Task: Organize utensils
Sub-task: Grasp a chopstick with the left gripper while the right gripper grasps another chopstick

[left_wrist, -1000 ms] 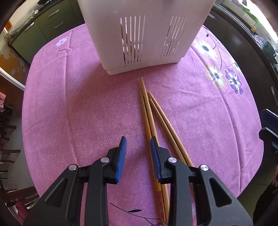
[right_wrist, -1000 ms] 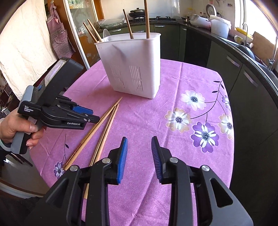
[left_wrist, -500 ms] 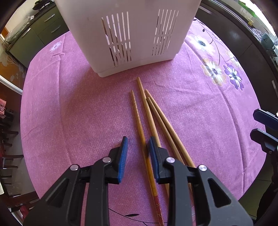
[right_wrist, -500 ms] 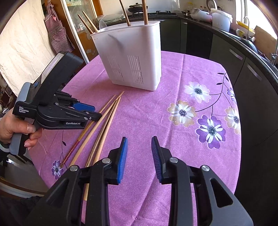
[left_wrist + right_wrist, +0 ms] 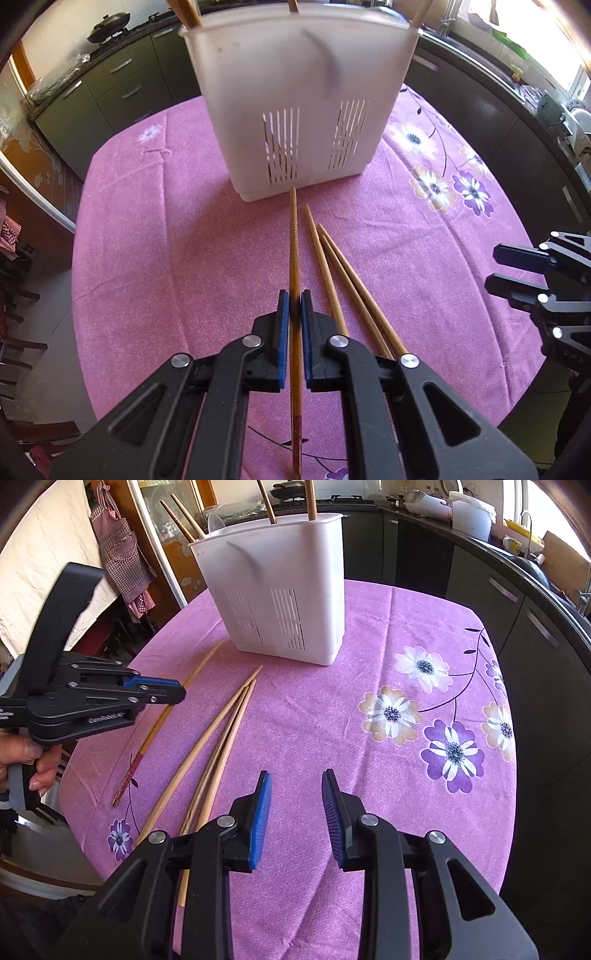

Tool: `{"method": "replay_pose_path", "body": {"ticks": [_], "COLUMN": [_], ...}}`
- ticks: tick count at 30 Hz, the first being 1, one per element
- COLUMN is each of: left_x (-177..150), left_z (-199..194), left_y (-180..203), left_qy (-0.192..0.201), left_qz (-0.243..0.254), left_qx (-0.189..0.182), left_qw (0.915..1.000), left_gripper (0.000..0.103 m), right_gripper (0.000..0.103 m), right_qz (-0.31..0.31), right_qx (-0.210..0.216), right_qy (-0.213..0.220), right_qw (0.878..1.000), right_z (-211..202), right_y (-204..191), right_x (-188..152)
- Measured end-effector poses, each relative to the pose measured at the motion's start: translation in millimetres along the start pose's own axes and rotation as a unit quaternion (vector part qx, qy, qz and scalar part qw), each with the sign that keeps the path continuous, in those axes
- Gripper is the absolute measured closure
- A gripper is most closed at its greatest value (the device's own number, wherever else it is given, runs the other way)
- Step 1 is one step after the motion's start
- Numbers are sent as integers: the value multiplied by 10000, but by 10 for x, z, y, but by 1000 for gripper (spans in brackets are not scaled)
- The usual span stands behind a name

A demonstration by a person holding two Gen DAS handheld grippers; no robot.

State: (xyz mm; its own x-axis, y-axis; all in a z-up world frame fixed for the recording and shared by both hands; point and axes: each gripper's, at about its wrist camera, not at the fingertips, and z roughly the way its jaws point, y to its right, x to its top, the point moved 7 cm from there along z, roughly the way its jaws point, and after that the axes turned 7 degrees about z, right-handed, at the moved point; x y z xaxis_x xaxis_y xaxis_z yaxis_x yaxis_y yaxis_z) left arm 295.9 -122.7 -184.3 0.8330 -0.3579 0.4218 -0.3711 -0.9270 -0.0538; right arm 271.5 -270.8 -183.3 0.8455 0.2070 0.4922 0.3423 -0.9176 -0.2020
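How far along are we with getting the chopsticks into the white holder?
Done: several chopsticks already stand in the white holder. In hand: the left gripper is shut on one darker chopstick. Left: three pale chopsticks lie on the purple tablecloth; the right gripper is open and empty.

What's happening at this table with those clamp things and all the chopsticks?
A person is tidying chopsticks into the white holder, using handheld tongs. The left tongs have closed on one darker chopstick. Three paler chopsticks lie loose on the purple tablecloth beside it. The right tongs hang open over the cloth, holding nothing. Several chopsticks already stand in the holder.
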Motion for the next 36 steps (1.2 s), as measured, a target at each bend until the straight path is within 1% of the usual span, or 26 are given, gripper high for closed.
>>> {"method": "replay_pose_path", "body": {"ticks": [7, 10, 13, 17, 20, 22, 27, 31, 36], "left_x": [-107, -185, -289, -396, -442, -461, -504, -533, -555], "left_z": [-641, -885, -1033, -1102, -1134, -1159, -1214, -1226, -1244], "left_y": [-335, -422, -463, -463, -465, -456, -459, -480, -485], "left_qy": [806, 1114, 1310, 1442, 1503, 1574, 1704, 1746, 1788], "left_qz": [-153, -187, -211, -162, -166, -133, -82, -79, -61], "left_qx": [77, 103, 78, 130, 19, 16, -3, -34, -57], "left_qw": [9966, 9935, 9911, 9893, 9885, 9874, 9853, 9846, 9839], "left_gripper": [97, 97, 97, 97, 97, 97, 97, 97, 97], "right_gripper": [74, 74, 74, 74, 74, 75, 75, 75, 75], "right_qz": [-80, -95, -181, -271, -323, -359, -423, -487, -573], "right_qx": [82, 101, 19, -88, -183, -261, -353, -557, -613], "right_qy": [-167, -319, -543, -867, -1025, -1085, -1154, -1190, -1324], "right_qw": [9998, 9994, 9984, 9958, 9940, 9931, 9918, 9901, 9876], "right_z": [121, 244, 428, 703, 867, 932, 1006, 1025, 1090], "right_y": [-167, -242, -328, -447, -521, -554, -620, -633, -702], "right_x": [127, 214, 294, 361, 397, 408, 404, 393, 374]}}
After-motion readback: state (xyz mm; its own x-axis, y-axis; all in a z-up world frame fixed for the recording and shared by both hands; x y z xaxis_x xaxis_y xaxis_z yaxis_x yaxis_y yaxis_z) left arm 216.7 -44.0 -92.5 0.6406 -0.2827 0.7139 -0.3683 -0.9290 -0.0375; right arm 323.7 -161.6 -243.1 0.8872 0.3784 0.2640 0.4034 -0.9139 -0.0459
